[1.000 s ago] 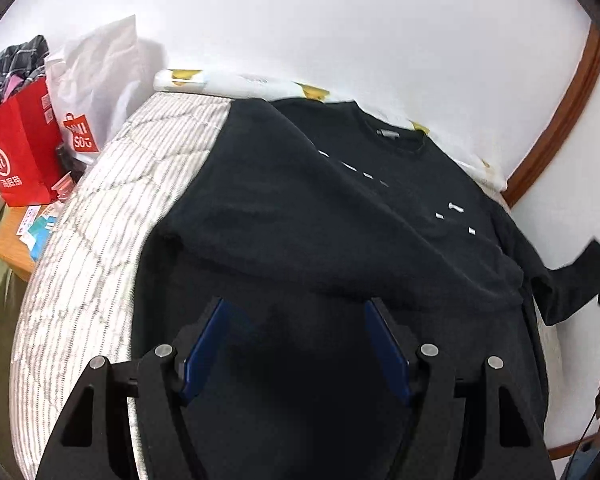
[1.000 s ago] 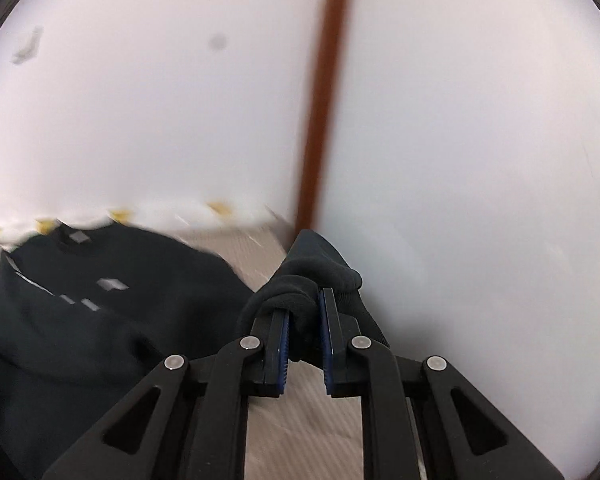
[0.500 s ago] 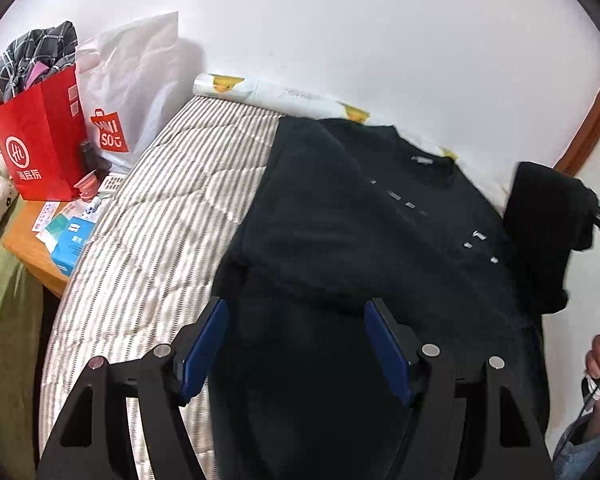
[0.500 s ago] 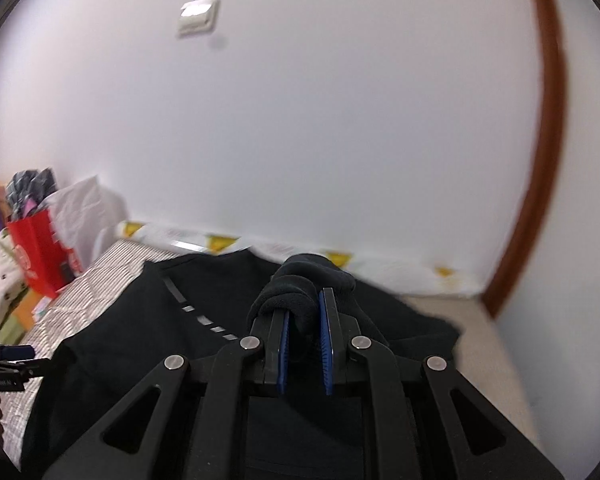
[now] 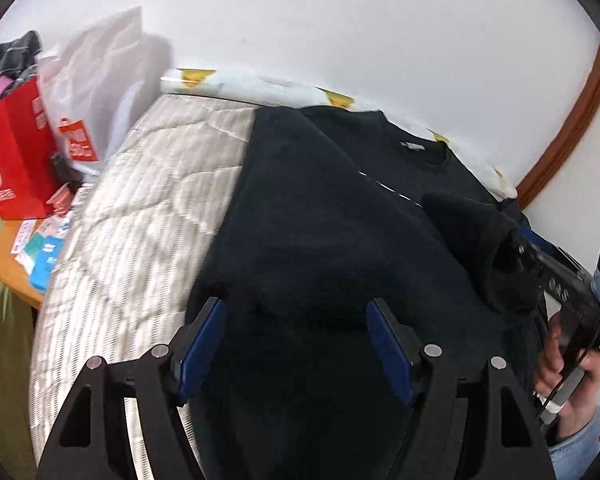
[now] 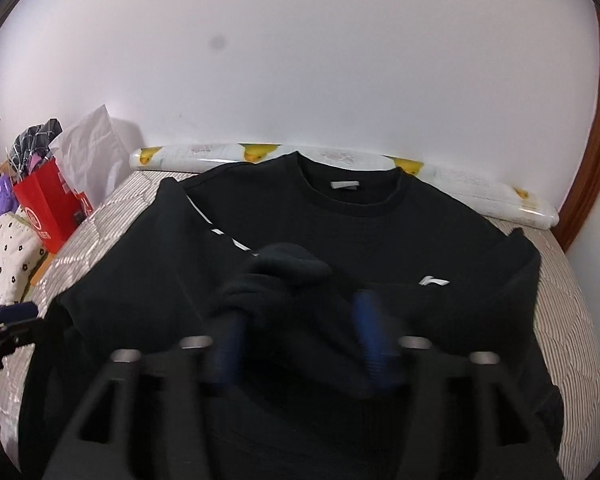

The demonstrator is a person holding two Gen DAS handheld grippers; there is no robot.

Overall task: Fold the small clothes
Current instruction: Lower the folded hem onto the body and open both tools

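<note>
A black sweatshirt (image 6: 340, 232) lies on the striped mattress (image 5: 148, 208), collar toward the wall; it also shows in the left wrist view (image 5: 320, 240). Its left sleeve is folded across the chest. My left gripper (image 5: 296, 344) is open and empty above the hem. My right gripper (image 6: 300, 328) is blurred, its jaws now apart, with the bunched right sleeve cuff (image 6: 284, 276) lying between and in front of them over the chest. From the left wrist view the right gripper (image 5: 512, 236) sits at the cuff (image 5: 472, 224).
A red paper bag (image 5: 12, 168) and a white plastic bag (image 5: 96, 92) stand left of the bed. A rolled duck-print sheet (image 6: 340, 160) lies along the wall. A wooden door frame (image 5: 568, 124) is at the right. Small boxes (image 5: 40, 252) lie on a side table.
My right gripper carried the sleeve cuff from the bed's right edge over the sweatshirt's chest, lowered, and its jaws spread apart from shut. The left gripper stayed open, shifting slightly.
</note>
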